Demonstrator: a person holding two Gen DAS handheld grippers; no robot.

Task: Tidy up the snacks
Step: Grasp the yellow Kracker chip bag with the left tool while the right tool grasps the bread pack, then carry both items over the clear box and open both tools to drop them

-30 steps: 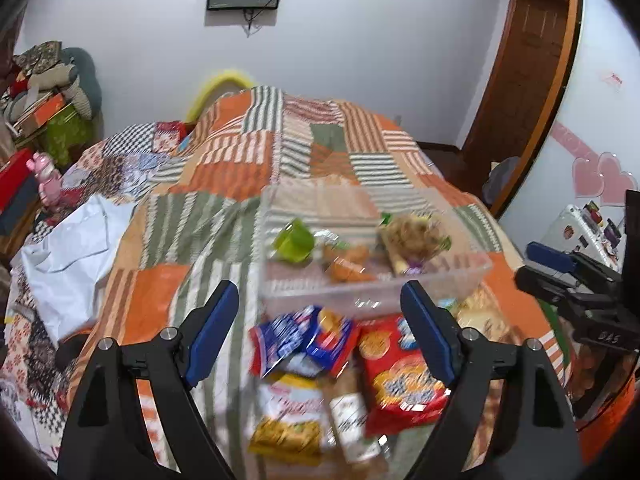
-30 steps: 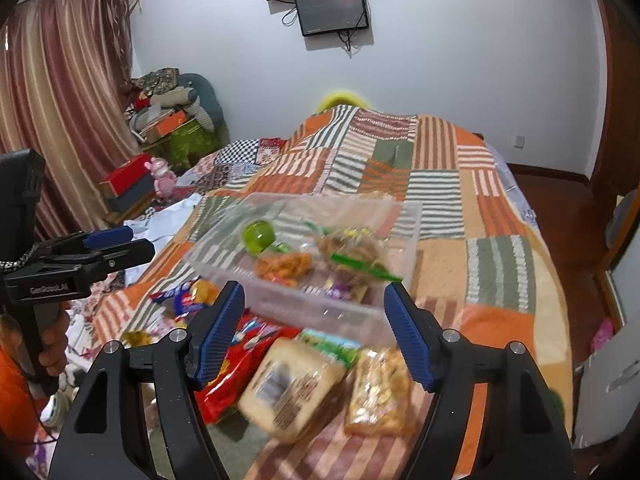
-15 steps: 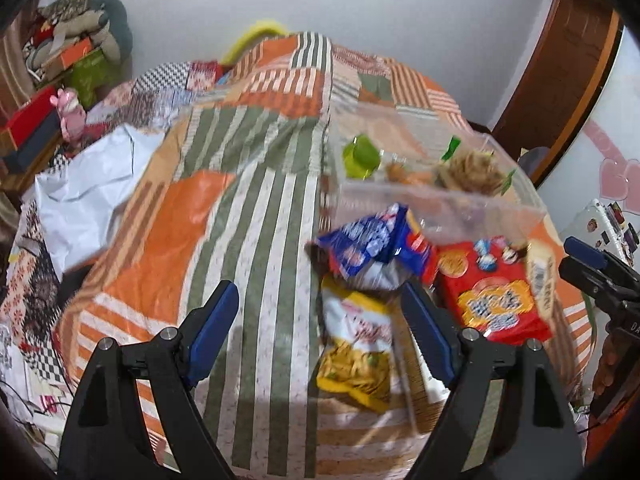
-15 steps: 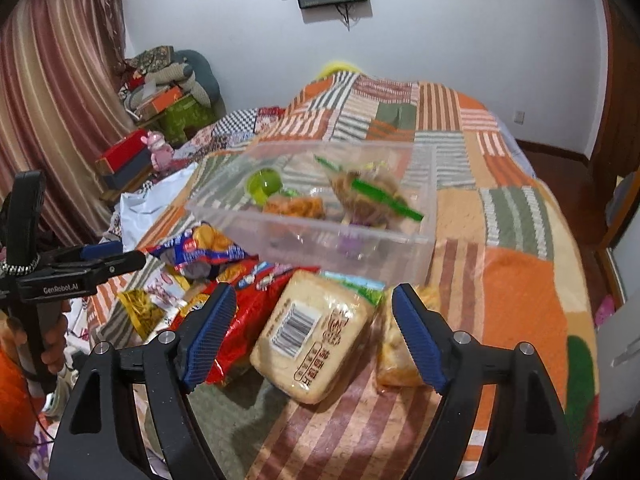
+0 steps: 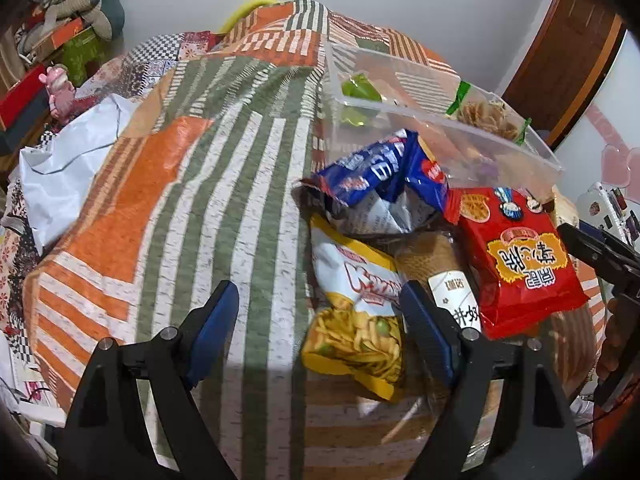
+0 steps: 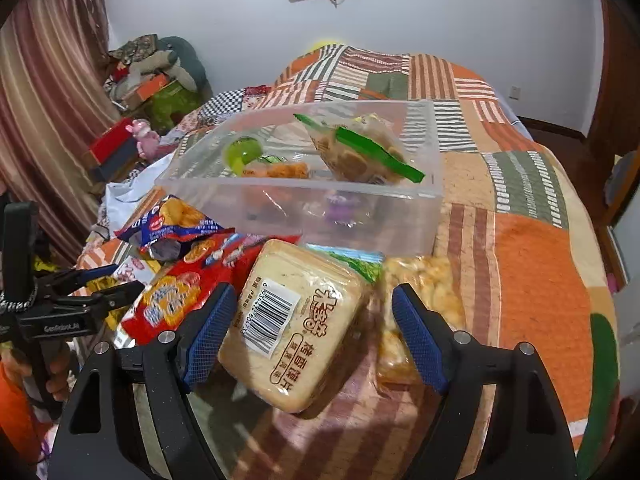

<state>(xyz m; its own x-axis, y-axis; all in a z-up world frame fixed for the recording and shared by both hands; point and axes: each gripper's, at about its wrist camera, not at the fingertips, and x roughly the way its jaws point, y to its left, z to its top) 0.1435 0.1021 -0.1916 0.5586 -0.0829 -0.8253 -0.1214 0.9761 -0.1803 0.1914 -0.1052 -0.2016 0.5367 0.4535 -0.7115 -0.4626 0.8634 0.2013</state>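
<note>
Patchwork quilt [image 6: 532, 264] covers bed; white wall [image 6: 440, 12] behind.

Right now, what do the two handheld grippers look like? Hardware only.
Both match: black frames forked into two arms, silver bolt heads at the joints, blue ribbed pads on the fingers. Left gripper, right gripper. In the right wrist view the left gripper shows side-on, with white lettering on its black body, a black upright block behind and a braided grey cord at the handle. No sleeves are visible.
</note>
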